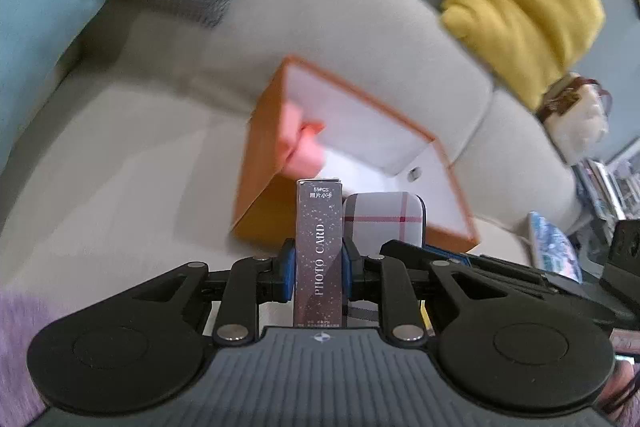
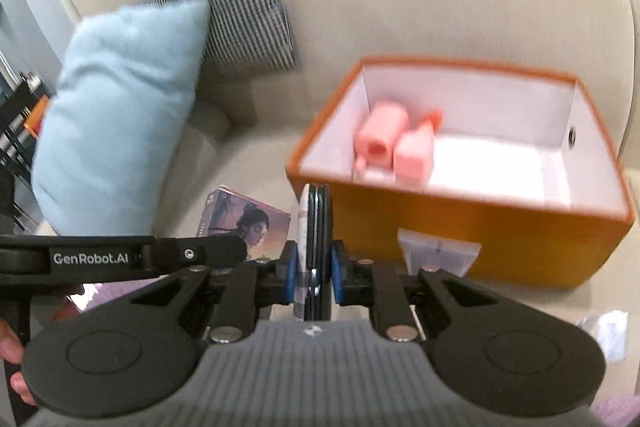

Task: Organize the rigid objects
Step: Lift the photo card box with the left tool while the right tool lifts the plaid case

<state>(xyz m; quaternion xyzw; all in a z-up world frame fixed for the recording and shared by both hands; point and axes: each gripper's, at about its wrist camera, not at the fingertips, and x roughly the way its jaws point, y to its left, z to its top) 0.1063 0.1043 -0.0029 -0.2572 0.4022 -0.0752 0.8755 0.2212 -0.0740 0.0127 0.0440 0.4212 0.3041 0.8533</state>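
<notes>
left hand-held gripper (image 1: 318, 267) clenched on upright photo card box (image 1: 319, 247), pinched across narrow sides so it stands on end for dropping in; right hand-held gripper (image 2: 314, 273) clenched on thin plaid case (image 2: 314, 251), held edge-on; orange box (image 2: 460, 227) open on sofa (image 2: 440, 7) just ahead, pink items (image 2: 394, 143) already inside; illustrated card box (image 2: 248, 223) not yet collected beside it

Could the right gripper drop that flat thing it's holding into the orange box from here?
Probably yes. The right gripper is shut on a flat plaid case, and the orange box sits just ahead, open-topped, with only pink pieces at one end.
</notes>
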